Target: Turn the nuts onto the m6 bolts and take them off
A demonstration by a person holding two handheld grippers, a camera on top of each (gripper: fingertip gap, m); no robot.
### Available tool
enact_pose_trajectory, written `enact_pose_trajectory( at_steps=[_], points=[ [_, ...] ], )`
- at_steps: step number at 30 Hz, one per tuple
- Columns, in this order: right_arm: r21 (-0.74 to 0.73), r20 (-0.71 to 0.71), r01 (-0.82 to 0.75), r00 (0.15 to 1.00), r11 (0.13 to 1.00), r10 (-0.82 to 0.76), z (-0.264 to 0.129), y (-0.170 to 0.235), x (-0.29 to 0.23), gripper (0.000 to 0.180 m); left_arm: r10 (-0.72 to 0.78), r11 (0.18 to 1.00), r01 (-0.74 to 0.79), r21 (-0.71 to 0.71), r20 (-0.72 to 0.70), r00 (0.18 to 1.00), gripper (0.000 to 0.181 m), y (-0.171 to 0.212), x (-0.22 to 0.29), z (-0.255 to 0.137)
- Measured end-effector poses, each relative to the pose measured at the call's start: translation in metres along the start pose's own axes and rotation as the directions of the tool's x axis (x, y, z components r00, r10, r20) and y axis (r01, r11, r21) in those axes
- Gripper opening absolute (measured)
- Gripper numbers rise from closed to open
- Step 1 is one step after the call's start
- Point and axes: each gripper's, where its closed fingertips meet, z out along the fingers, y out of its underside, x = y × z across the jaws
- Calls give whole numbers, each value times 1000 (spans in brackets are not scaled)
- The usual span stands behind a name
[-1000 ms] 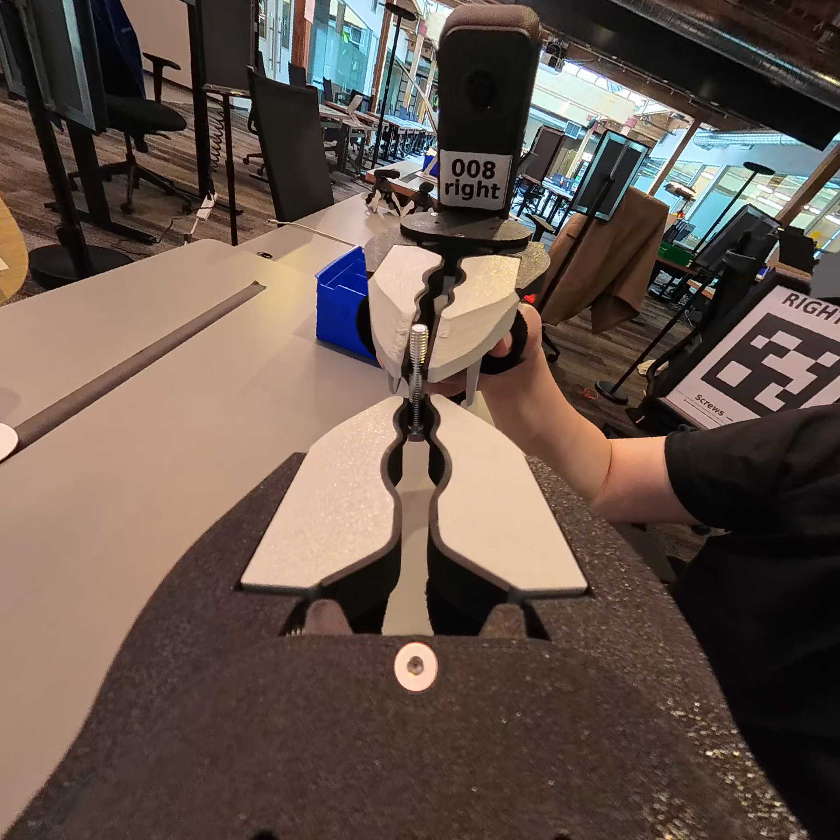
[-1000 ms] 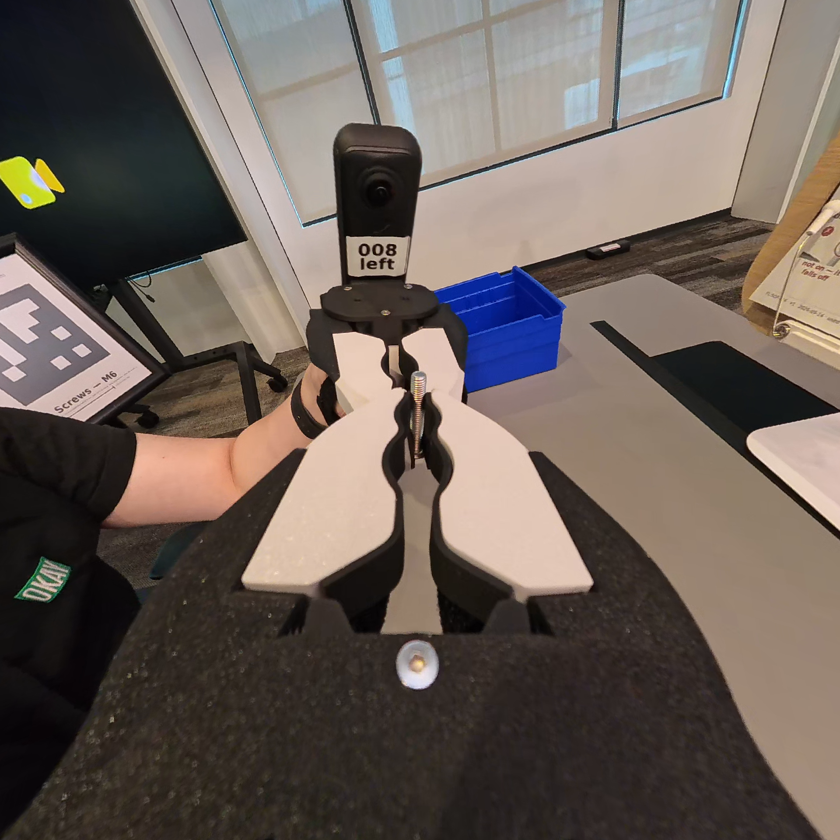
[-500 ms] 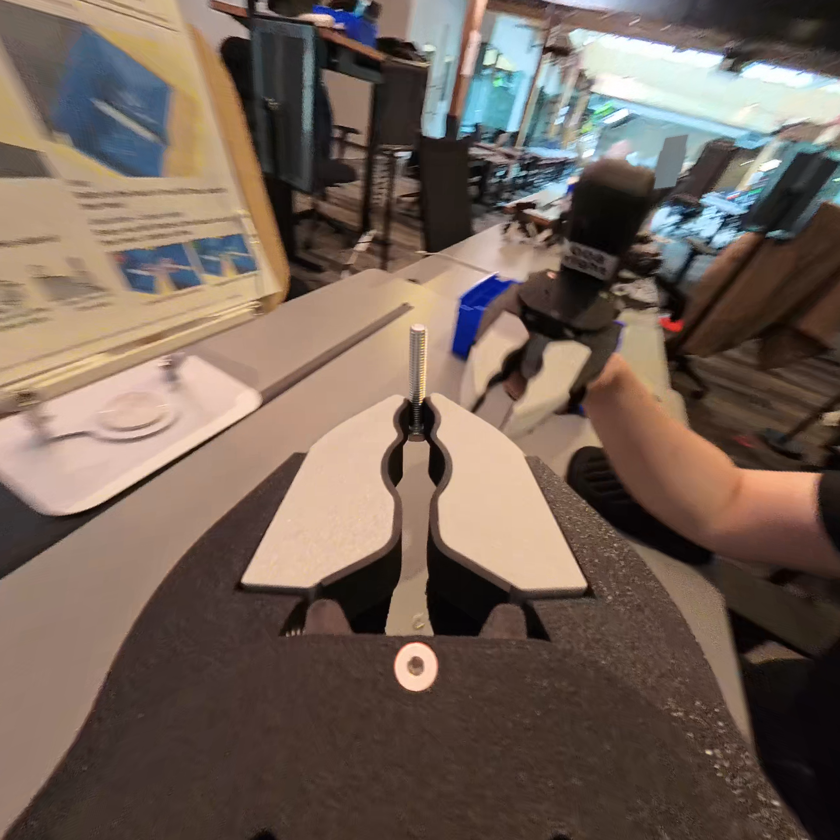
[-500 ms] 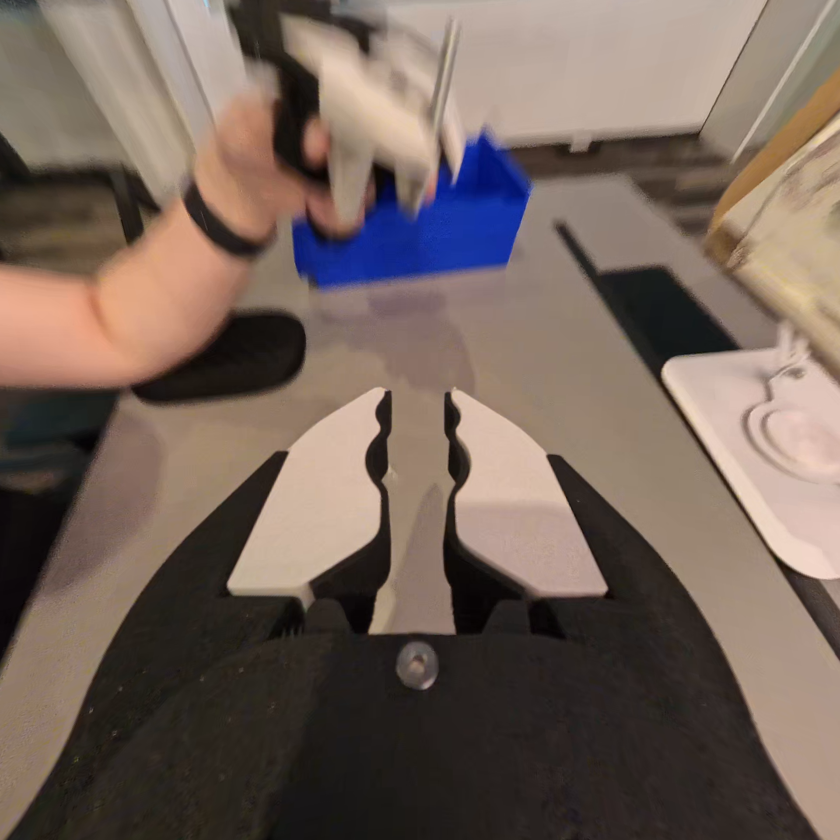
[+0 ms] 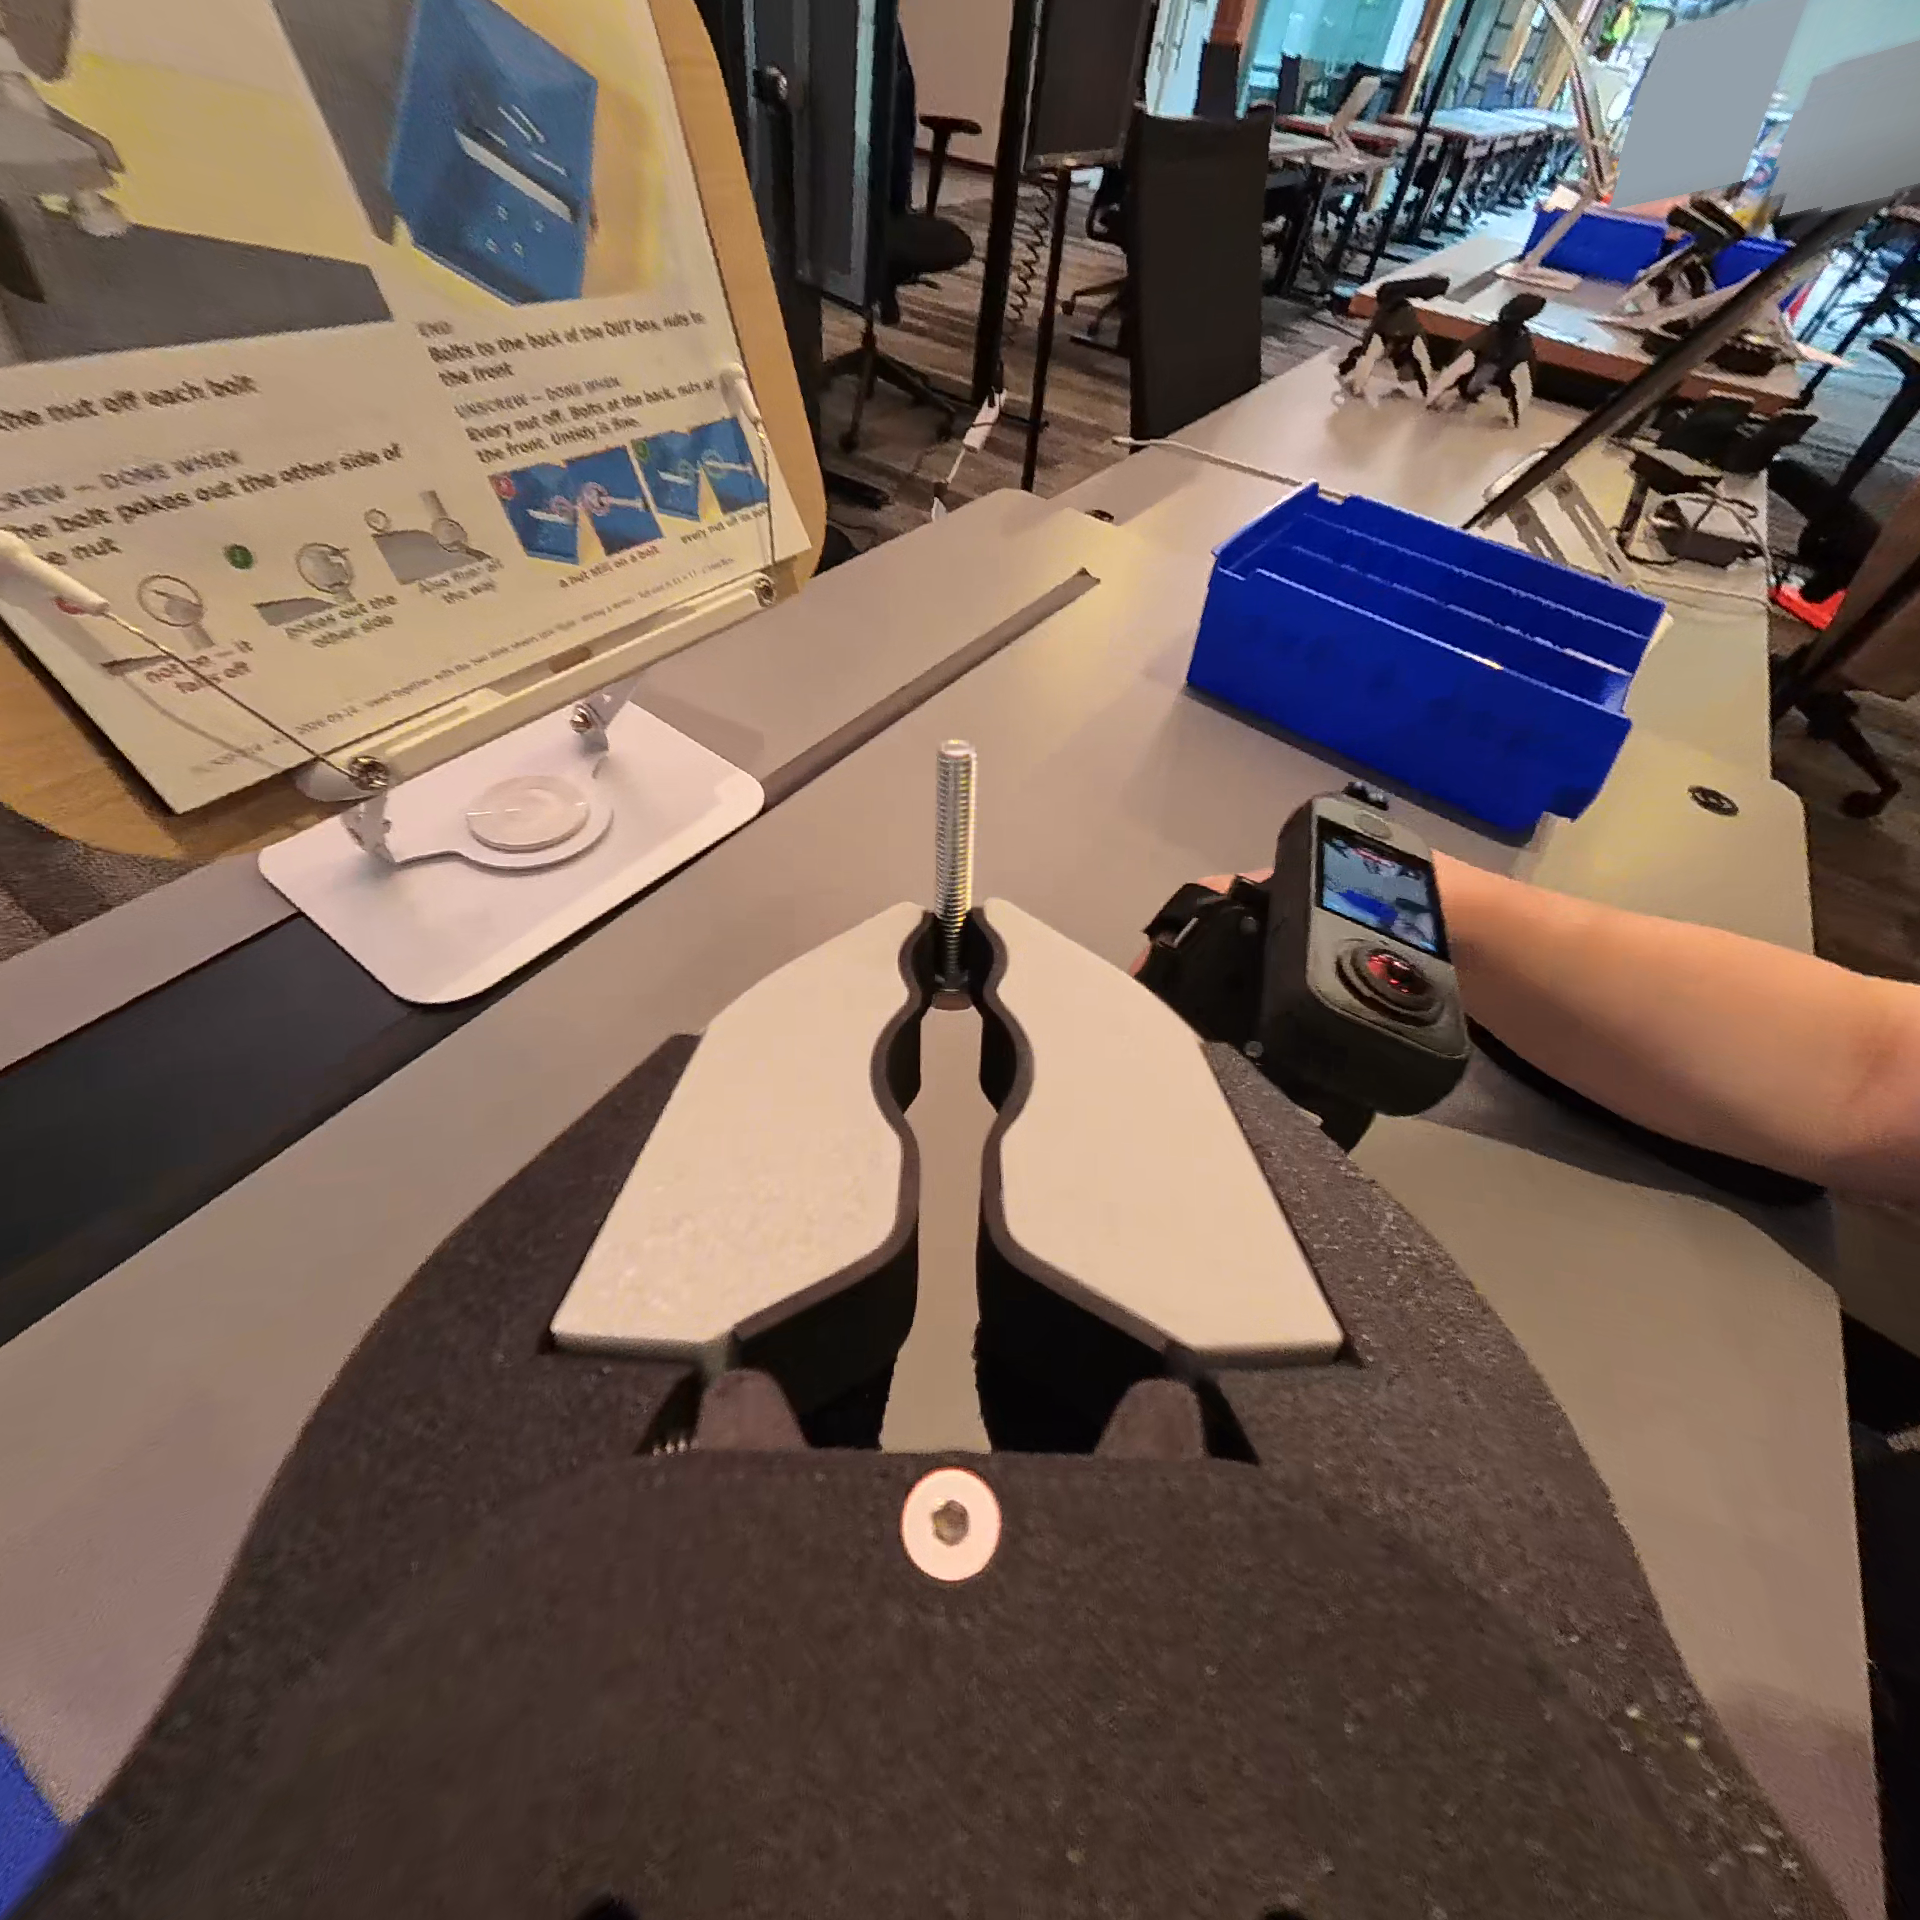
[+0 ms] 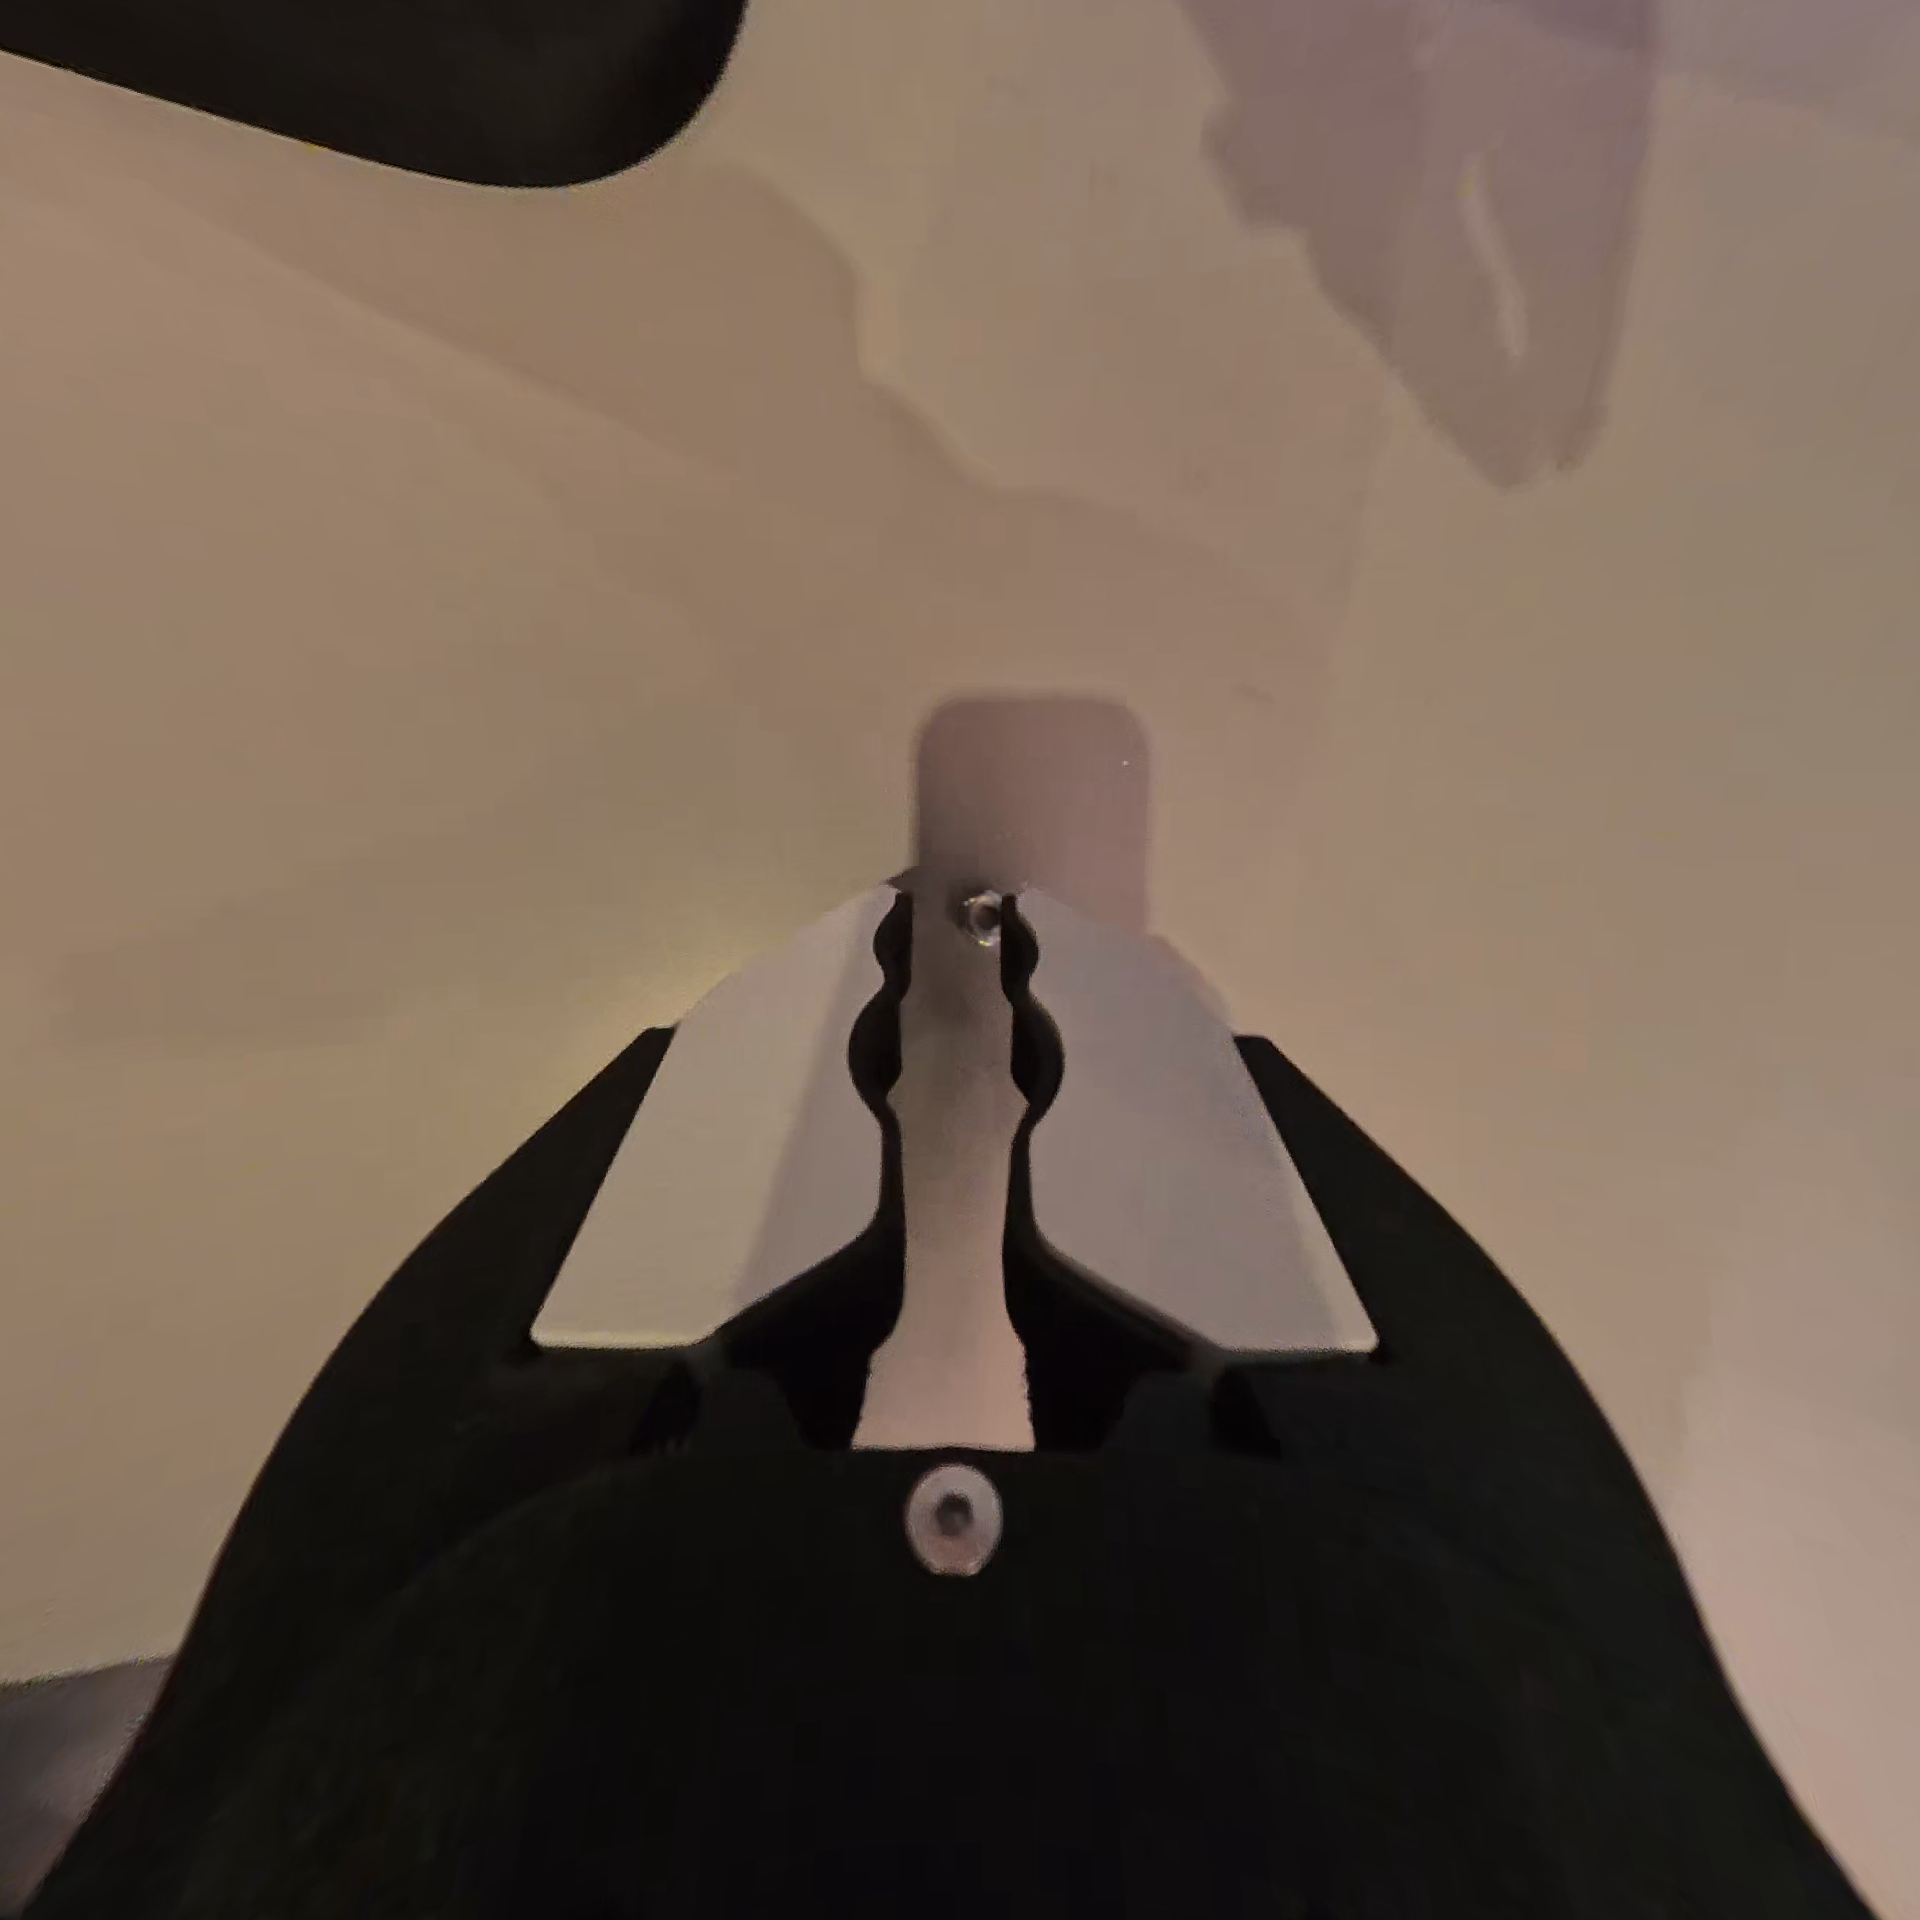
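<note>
My left gripper [image 5: 954, 916] is shut on the head end of a silver threaded bolt [image 5: 954, 831], which stands straight up from the fingertips above the grey table [image 5: 1039, 727]. No nut shows on the bolt. In the right wrist view my right gripper [image 6: 956, 912] is open and points down, very close to the table [image 6: 520, 623]. A small silver nut [image 6: 977, 920] lies on the table between the fingertips, close to the right finger. In the left wrist view the right gripper's black camera [image 5: 1371, 966] and the person's forearm [image 5: 1662, 1018] are just to the right; its fingertips are hidden.
A blue bin [image 5: 1423, 644] stands at the back right of the table. An instruction board [image 5: 364, 364] on a white base [image 5: 499, 862] stands at the left. A black pad [image 6: 364, 83] lies beyond the right gripper. Office chairs and desks are behind. One gripper's finger ends stand about 20 centimeters off the other's.
The right gripper let go at the bolt, opened and swung down to the table over a nut. The left gripper kept the bolt and turned left toward the board.
</note>
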Motion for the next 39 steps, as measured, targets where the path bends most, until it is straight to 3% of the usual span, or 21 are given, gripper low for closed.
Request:
enact_pose_trajectory(
  at_steps=[33,36,39],
  points=[
    [-21,57,-41,997,999,42,16,10,7,9,-18,999,14,-38,-85,996,5,7,13,13],
    [62,18,-58,998,996,57,-7,1,14,9,-5,996,1,-88,-54,999,5,19,4,19],
    [267,-49,-111,991,957,128,-66,-25,27,10,4,989,-15,-145,-80,997,5,34,4,32]
  ],
)
